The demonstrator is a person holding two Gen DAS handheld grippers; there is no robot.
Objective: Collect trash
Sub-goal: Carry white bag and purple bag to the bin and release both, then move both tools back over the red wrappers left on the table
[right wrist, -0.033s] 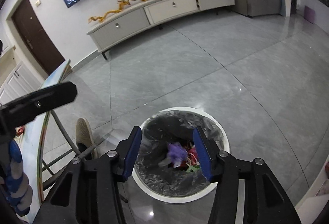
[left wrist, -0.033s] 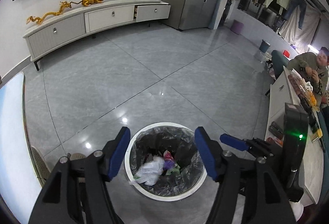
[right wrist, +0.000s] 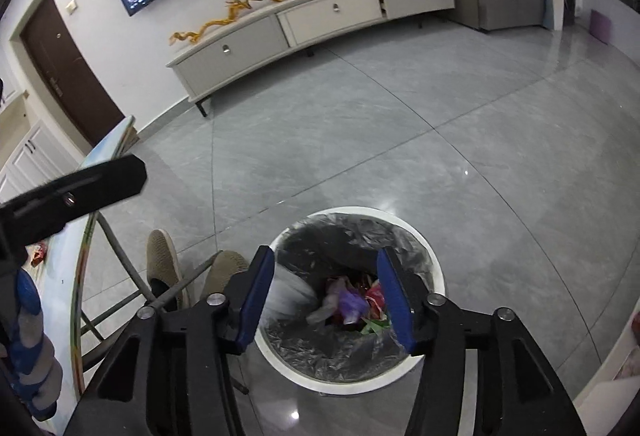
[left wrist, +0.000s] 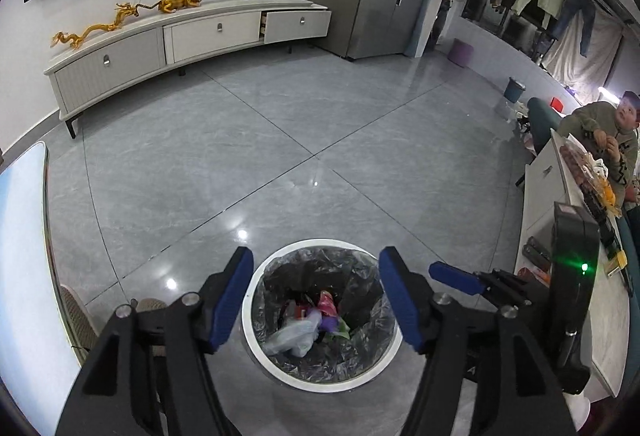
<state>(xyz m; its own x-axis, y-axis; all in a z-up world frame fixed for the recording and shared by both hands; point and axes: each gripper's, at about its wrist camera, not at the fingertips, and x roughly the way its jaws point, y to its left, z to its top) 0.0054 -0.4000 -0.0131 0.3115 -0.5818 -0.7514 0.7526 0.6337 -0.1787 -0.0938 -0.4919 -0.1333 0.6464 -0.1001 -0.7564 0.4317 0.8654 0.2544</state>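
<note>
Both jaw sets are opening, nothing between them: left gripper [left wrist: 316,296], right gripper [right wrist: 326,294]. Just beyond, trash [left wrist: 308,324] is seen lying in the lined bin [left wrist: 320,382]. Jaws should be held over its mouth until drops clear; far floor [left wrist: 280,156] is then scanned.

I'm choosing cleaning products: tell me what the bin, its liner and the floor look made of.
Bin: white, smooth rim, probably plastic.
Liner: thin black plastic film, crinkled and glossy.
Floor: large grey polished tiles, likely ceramic or stone; visible joints and mirrored lamp spots.
</note>
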